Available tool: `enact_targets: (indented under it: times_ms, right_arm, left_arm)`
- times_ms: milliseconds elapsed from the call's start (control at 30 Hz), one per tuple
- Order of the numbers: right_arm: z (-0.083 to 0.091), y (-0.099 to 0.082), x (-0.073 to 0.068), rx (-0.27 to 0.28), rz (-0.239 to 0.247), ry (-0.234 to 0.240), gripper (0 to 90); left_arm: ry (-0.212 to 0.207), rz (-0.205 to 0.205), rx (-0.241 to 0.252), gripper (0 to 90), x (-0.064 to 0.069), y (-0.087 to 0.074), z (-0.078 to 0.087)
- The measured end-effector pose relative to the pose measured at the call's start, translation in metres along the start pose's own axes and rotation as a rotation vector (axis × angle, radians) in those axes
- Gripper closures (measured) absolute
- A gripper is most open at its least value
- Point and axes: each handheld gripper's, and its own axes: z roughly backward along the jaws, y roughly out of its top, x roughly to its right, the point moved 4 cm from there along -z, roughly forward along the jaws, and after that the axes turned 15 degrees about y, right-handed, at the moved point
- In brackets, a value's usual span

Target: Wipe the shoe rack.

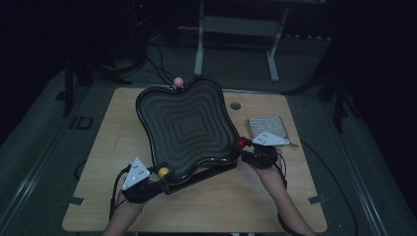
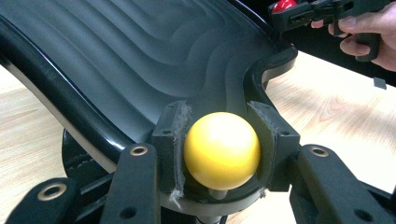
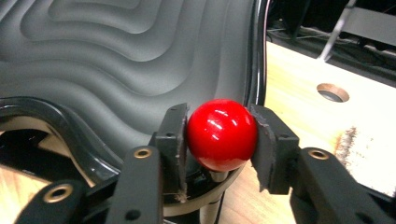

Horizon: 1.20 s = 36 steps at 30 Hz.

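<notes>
— Holding the tray (image 1: 187, 123) by its knobs, are you? Where does each gripper sit?

— Your left gripper (image 1: 160, 178) is clamped on the yellow knob (image 1: 163, 172) at the tray's near corner. Your right gripper (image 1: 246, 146) has its pads against both sides of the red knob (image 1: 241, 143) at the right corner. The tray stands tilted on a dark stand (image 1: 206, 174) in the middle of the bench (image 1: 221, 201). A pink knob (image 1: 178, 81) tops the far corner.

— How will it handle?

— I judge the tray stiff moulded plastic with a glossy rim, broad but not heavy. The knobs are hard, smooth balls and look slippery. Grip them across their widest part so the pads cannot ride off the curve. Each sits on a thin stem, so pull gently and evenly with both hands, or the tray may twist.

— What does each view give you?

— The high view shows the whole wavy tray, its tilt, both your forearms and a cloth (image 1: 267, 125) beyond your right hand. The two gripper views show the grips closely: frayed pads hugging each ball, and the stems beneath. The right gripper view also catches a round hole (image 3: 332, 92) in the bench.
</notes>
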Motion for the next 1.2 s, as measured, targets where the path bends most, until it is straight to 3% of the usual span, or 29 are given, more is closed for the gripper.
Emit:
enact_targets:
  times_ms: [100,267,633,867,900,1200]
  right_arm:
    - [0.001,0.0,-0.001,0.001,0.001,0.003,53.9]
    - [0.017,0.002,-0.004,0.027,0.018,0.01,50.2]
    - [0.049,0.013,0.017,0.085,-0.006,-0.026,49.2]
    - [0.054,0.016,0.042,0.091,-0.045,-0.049,47.7]
    - [0.054,0.017,0.051,0.088,-0.058,-0.064,46.3]
    - [0.052,0.019,0.088,0.083,-0.101,-0.144,42.7]
  left_arm:
    - [-0.001,-0.002,0.0,58.2,0.0,0.0,0.0]
    - [0.001,-0.005,0.0,58.3,0.0,0.0,0.0]
    - [-0.003,0.001,0.003,58.5,0.0,-0.001,0.0]
    - [-0.011,0.006,0.006,58.6,-0.001,-0.001,0.0]
    - [-0.012,0.006,0.006,58.6,-0.001,-0.001,0.0]
    - [-0.012,0.008,0.007,58.6,-0.001,-0.001,0.0]
